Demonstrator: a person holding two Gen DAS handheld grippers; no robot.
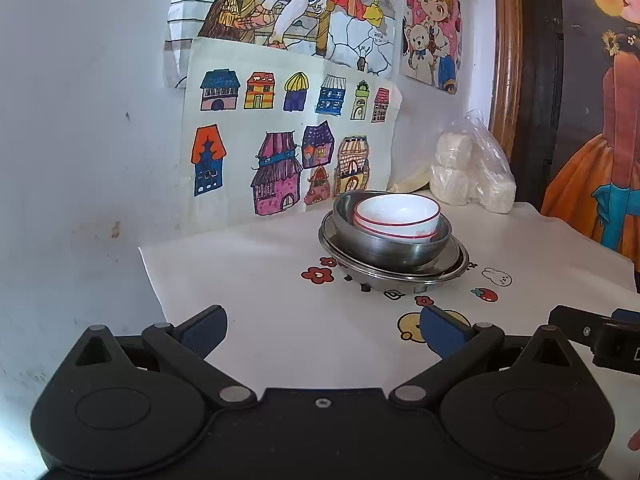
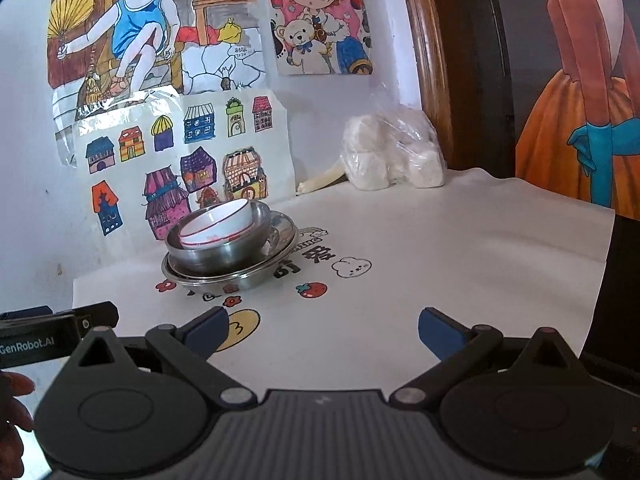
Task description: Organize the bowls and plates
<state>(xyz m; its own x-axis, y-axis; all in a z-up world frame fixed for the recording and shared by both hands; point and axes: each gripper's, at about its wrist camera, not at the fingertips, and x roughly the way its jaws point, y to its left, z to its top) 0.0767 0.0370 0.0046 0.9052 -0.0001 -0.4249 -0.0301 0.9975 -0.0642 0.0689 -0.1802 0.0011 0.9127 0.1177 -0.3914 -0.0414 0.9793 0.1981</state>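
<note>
Grippers (image 1: 323, 334) (image 2: 323, 334) wide open, seemingly empty-jawed.

2 nested bowls (image 1: 396, 214) inside a larger bowl (image 1: 390, 246), stacked on plates (image 1: 394, 270) on table (image 1: 280, 280). Behind right, a bag (image 1: 474, 170) against the wall. Drawings (image 1: 288, 140) behind the stack.

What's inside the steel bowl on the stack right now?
White red-rimmed bowls, apparently two nested, sit inside the steel bowl, tilted. The steel bowl rests on stacked steel plates. The bottom of the steel bowl is covered, so anything beneath the white bowls cannot be seen.
</note>
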